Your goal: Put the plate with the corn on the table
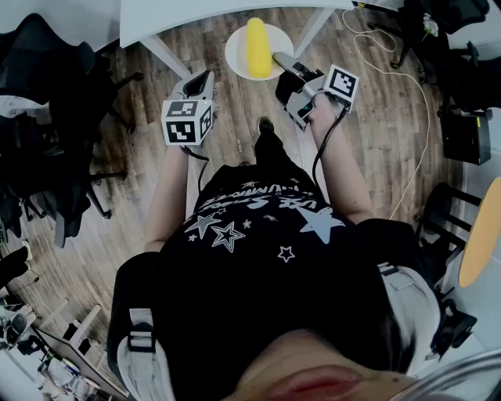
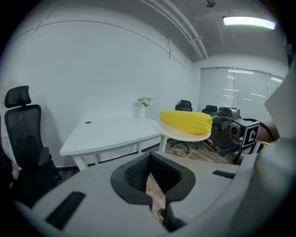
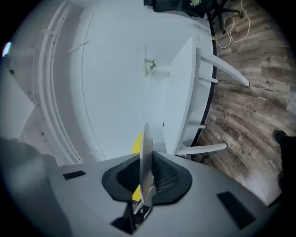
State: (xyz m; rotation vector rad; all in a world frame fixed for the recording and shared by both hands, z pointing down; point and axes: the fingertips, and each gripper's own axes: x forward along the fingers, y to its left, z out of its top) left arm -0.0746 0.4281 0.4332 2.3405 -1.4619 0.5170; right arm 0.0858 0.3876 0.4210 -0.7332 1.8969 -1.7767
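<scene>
The plate (image 1: 236, 61), a round white one, holds a single yellow corn cob (image 1: 257, 47) lying lengthwise across its middle; nothing else is on it. It sits at the top centre of the head view, in the air over the wooden floor (image 1: 231, 141), just below the edge of the white table (image 1: 180, 16) and not resting on it. The right gripper (image 1: 280, 61) has it by the rim nearest the person: in the right gripper view the plate (image 3: 147, 157) shows edge-on, pinched between the two dark pads, with a strip of corn (image 3: 137, 142) showing to its left and the table (image 3: 182, 92) beyond. The left gripper (image 1: 205, 81) is at the left of the plate, apart from it, its jaws drawn together with nothing between them. From the left gripper view the plate (image 2: 185, 135) and its corn (image 2: 186, 121) hang level, right of centre, beside the table (image 2: 111, 132).
</scene>
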